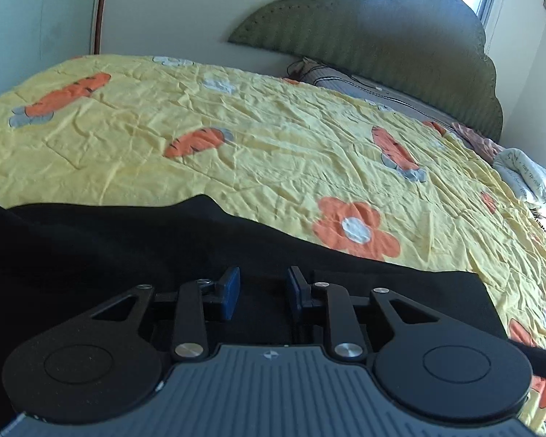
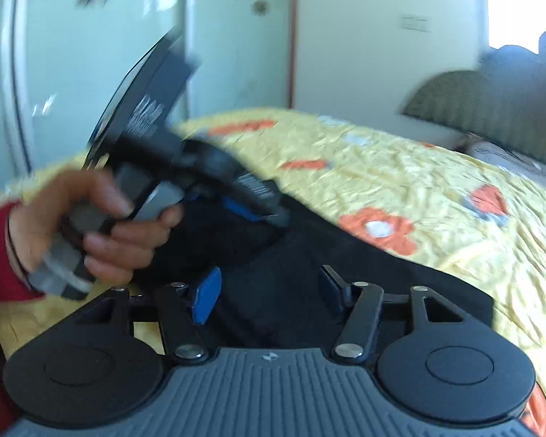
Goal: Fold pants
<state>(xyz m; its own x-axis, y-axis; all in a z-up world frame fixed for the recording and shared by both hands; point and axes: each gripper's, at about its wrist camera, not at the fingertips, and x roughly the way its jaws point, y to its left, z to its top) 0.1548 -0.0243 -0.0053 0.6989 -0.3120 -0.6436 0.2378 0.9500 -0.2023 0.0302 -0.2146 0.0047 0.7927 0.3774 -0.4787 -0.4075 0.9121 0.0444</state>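
Pants [image 1: 91, 247] lie black across the lower frame. My left gripper [image 1: 264, 291] gapes narrowly and my right gripper [image 2: 269, 295] wider, both empty. I'd smooth the fold before regripping.

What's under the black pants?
The pants lie on the yellow quilt, which shows all around them. The quilt beneath them, and any folded layers, are covered.

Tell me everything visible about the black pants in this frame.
The black pants are plain, dark, soft matte cloth, lying flat on the yellow flower-and-carrot bedspread at its near edge. One squared end lies to the right in the left wrist view. No seams or pockets are discernible. The left claw and right claw are above the cloth, both open, gripping nothing.
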